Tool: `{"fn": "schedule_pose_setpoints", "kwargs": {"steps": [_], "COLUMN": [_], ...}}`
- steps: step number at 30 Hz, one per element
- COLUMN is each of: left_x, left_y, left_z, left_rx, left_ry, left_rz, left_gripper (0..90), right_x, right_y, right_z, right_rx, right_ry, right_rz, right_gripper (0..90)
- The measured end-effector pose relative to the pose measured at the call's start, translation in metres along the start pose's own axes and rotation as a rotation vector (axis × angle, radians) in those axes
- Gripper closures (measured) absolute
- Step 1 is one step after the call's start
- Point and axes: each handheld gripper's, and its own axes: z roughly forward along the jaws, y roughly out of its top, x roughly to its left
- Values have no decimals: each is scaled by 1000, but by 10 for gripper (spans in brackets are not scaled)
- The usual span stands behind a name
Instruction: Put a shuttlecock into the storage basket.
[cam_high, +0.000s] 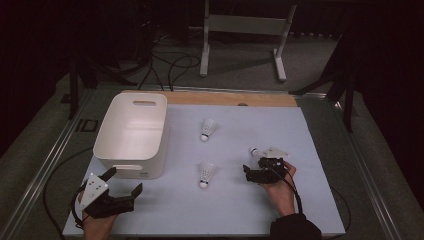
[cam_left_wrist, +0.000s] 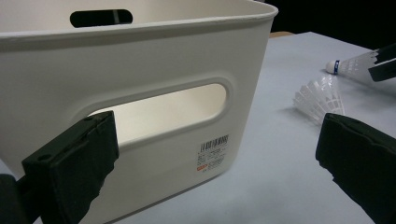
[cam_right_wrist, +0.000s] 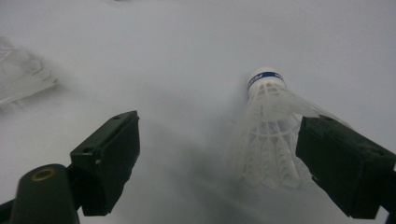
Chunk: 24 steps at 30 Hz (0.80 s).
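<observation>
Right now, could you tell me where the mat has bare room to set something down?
The mat is bare along its near edge between the two hands, and at its far right corner. It is crowded by the bin and around the three shuttlecocks mid-mat.

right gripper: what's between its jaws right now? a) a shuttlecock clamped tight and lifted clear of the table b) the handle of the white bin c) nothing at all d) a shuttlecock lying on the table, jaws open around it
d: in the right gripper view the right gripper has its jaws spread wide, with a shuttlecock lying on the table between them, next to one jaw and not squeezed.
</observation>
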Motion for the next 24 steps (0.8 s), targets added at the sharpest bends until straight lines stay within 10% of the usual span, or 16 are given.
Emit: {"fn": "schedule_pose_setpoints", "kwargs": {"steps": [10,24], "left_x": [0,0], "left_y": [0,0], "left_z": [0,0], "left_rx": [0,3], "left_ry": [-1,2], "left_rz": [0,2], "left_gripper": [0,0], "right_x": [-4,-4], "right_y": [0,5], "right_z": [12,24], "right_rx": [25,52], "right_ry": [-21,-84], "right_rz": [52,48], "right_gripper": [262,706]}}
